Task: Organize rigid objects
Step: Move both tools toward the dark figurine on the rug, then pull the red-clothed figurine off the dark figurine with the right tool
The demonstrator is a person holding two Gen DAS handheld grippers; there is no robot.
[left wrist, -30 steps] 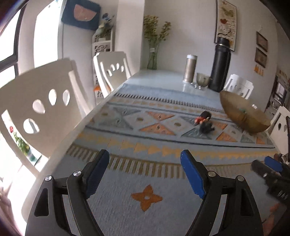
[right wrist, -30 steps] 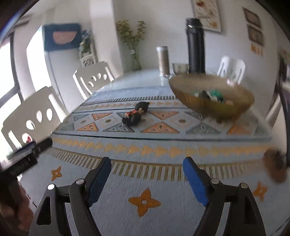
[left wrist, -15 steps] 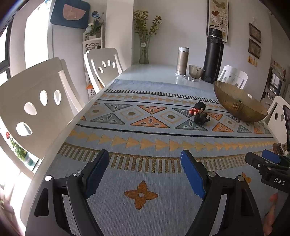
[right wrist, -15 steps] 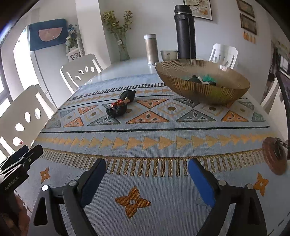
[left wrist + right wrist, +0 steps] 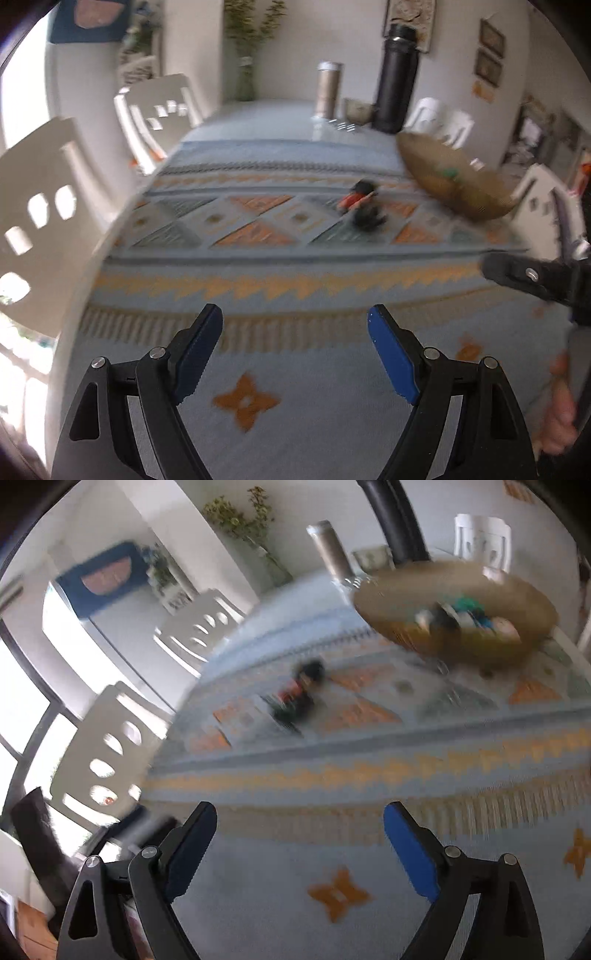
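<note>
Left wrist view: bench (image 5: 332, 387) under a patterned cloth; gold bowl (image 5: 454, 184) at far right; small toy (image 5: 364, 210) lying mid-cloth, left of the bowl. My left tongs (image 5: 295, 332) and right tongs (image 5: 299, 827) both gape wide, empty.

Toy figure (image 5: 364, 210) left of bowl (image 5: 452, 184)
</note>
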